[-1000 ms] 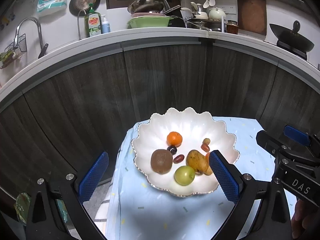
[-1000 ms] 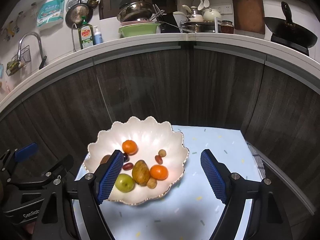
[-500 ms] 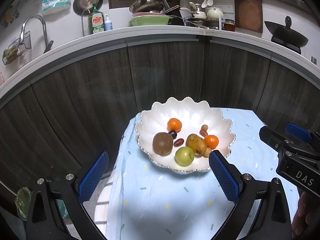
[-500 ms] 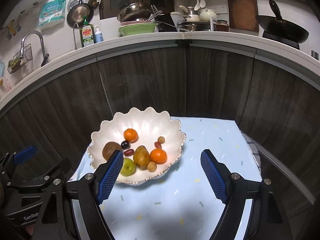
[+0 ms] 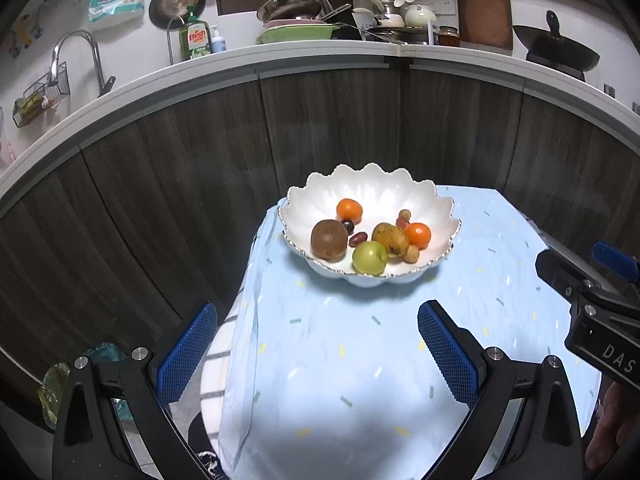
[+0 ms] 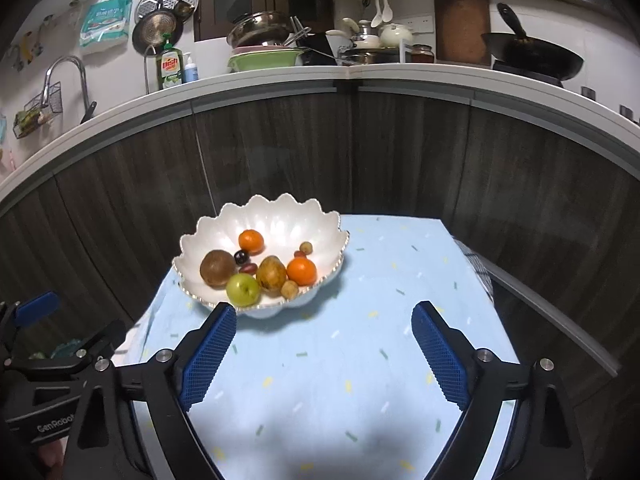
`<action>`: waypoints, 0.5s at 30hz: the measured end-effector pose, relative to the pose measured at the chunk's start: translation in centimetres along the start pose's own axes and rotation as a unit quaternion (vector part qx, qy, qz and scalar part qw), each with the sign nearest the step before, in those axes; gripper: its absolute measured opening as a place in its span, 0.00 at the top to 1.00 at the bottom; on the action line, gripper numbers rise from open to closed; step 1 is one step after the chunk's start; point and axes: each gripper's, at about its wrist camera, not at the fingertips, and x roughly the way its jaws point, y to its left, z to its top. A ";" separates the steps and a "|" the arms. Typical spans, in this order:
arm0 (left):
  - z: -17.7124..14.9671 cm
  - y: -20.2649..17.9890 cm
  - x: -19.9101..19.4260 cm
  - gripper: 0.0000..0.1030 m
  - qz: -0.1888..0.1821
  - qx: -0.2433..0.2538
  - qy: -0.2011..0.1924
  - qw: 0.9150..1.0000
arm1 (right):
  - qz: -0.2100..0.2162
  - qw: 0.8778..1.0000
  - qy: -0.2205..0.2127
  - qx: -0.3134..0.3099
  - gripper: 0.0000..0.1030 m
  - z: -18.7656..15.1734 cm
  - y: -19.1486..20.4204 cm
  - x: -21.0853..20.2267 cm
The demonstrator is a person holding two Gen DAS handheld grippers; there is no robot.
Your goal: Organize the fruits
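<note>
A white scalloped bowl (image 5: pixel 372 188) (image 6: pixel 280 216) stands on a small table with a light blue cloth (image 5: pixel 360 360) (image 6: pixel 360 360). In it lie a brown kiwi (image 5: pixel 329 239), a green apple (image 5: pixel 369 257), a yellow-brown pear (image 5: pixel 390 238), two oranges (image 5: pixel 349 210) (image 5: pixel 418 235) and several small dark and tan fruits. My left gripper (image 5: pixel 316 354) is open and empty, well short of the bowl. My right gripper (image 6: pixel 324 350) is open and empty, also short of the bowl. The right gripper also shows at the right edge of the left wrist view (image 5: pixel 592 292).
Dark wood cabinet fronts (image 5: pixel 340 128) rise close behind the table under a white counter (image 5: pixel 320 46) crowded with pots, dishes and a wok (image 6: pixel 532 58). A sink tap (image 5: pixel 76 60) is far left. The cloth drops off at the table's left edge (image 5: pixel 248 320).
Both grippers have pulled back from the bowl, which now looks smaller and farther. Both stayed open and empty. The fruits have not moved.
</note>
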 end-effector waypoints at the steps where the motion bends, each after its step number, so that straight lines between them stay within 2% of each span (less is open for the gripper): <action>1: -0.2 0.0 -0.3 0.01 0.001 -0.001 -0.002 1.000 | 0.002 1.000 0.003 0.005 0.13 -0.3 -0.2 -0.2; 15: -4.8 0.0 -2.9 0.01 0.014 -0.020 -0.008 1.000 | -0.004 1.000 -0.004 -0.003 0.12 -4.9 -1.1 -3.2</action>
